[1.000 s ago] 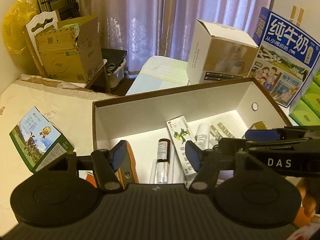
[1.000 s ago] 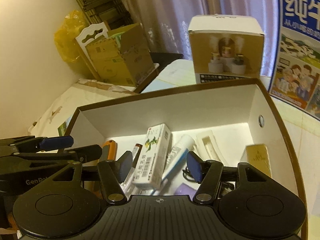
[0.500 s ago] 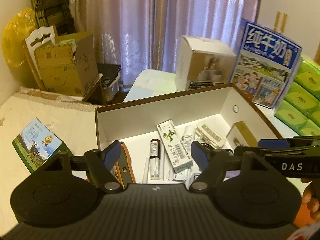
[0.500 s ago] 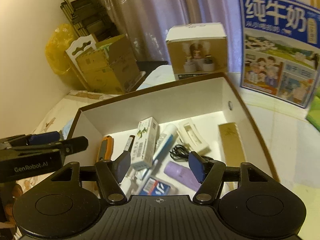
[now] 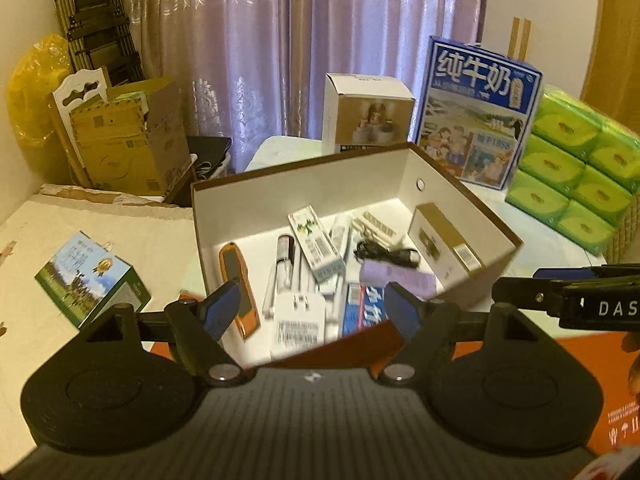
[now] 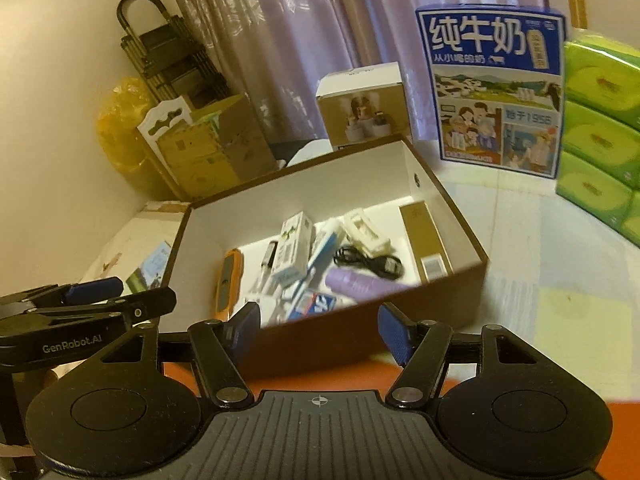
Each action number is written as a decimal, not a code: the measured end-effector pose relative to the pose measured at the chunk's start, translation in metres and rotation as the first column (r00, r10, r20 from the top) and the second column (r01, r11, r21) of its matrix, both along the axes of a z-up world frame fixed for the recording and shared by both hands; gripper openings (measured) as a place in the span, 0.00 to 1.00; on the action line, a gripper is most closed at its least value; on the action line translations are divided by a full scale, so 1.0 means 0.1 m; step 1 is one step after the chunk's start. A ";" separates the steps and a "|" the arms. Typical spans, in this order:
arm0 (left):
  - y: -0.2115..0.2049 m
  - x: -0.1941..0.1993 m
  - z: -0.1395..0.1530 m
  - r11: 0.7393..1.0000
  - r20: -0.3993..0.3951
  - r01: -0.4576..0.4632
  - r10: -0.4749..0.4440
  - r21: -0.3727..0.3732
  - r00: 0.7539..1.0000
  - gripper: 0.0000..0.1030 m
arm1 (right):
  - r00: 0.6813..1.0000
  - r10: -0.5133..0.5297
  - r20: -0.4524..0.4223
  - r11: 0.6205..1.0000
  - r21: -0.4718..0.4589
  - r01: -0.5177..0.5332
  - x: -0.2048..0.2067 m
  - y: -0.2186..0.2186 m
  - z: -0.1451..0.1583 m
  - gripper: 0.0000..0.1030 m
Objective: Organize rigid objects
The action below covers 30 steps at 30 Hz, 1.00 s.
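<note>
A brown box with a white inside (image 5: 304,184) (image 6: 320,184) stands on the table and holds several small items: an orange tool (image 5: 236,276) (image 6: 226,280), a green-and-white carton (image 5: 316,244) (image 6: 294,246), a black cable (image 5: 386,254) (image 6: 368,260), a purple tube (image 5: 396,278) (image 6: 360,284), a white plug (image 5: 298,324) and a tan box (image 5: 444,240) (image 6: 426,240). My left gripper (image 5: 314,312) is open and empty, held above the box's near edge. My right gripper (image 6: 320,334) is open and empty, held before the box's near wall.
A green booklet box (image 5: 90,278) lies left of the brown box. A blue milk carton (image 5: 478,108) (image 6: 494,88), green tissue packs (image 5: 576,172) (image 6: 600,128) and a white-and-tan box (image 5: 366,116) (image 6: 362,108) stand behind. Cardboard boxes (image 5: 128,136) sit far left. An orange-red surface (image 5: 580,380) lies near.
Both grippers have pulled back and up away from the box, so more of its contents and the surroundings show. Both stay open and empty.
</note>
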State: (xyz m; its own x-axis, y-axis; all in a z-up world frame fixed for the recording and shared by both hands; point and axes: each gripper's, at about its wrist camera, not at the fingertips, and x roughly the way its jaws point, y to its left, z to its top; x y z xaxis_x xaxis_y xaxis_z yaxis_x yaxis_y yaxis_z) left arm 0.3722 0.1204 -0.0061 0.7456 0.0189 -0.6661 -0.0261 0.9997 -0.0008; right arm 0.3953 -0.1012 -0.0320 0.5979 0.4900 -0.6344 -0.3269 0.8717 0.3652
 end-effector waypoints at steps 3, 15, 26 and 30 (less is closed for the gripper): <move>-0.13 -0.24 0.02 1.000 -0.004 -0.001 0.001 0.004 1.000 0.74 | 1.000 0.015 -0.008 1.000 -0.005 -0.015 -0.24 -0.10 -0.01 0.61; -0.61 -1.19 0.12 1.000 -0.016 -0.009 0.009 -0.014 1.000 0.74 | 1.000 0.016 0.026 1.000 -0.025 -0.015 -1.13 -0.64 0.02 0.61; -1.03 -1.91 0.03 1.000 -0.055 0.000 -0.002 -0.027 0.998 0.74 | 0.999 0.036 0.012 0.998 -0.042 -0.035 -1.88 -1.01 -0.04 0.61; -1.15 -2.11 0.00 0.999 -0.068 0.005 -0.007 -0.034 0.998 0.74 | 0.999 0.046 0.003 0.998 -0.046 -0.046 -2.12 -1.11 -0.07 0.61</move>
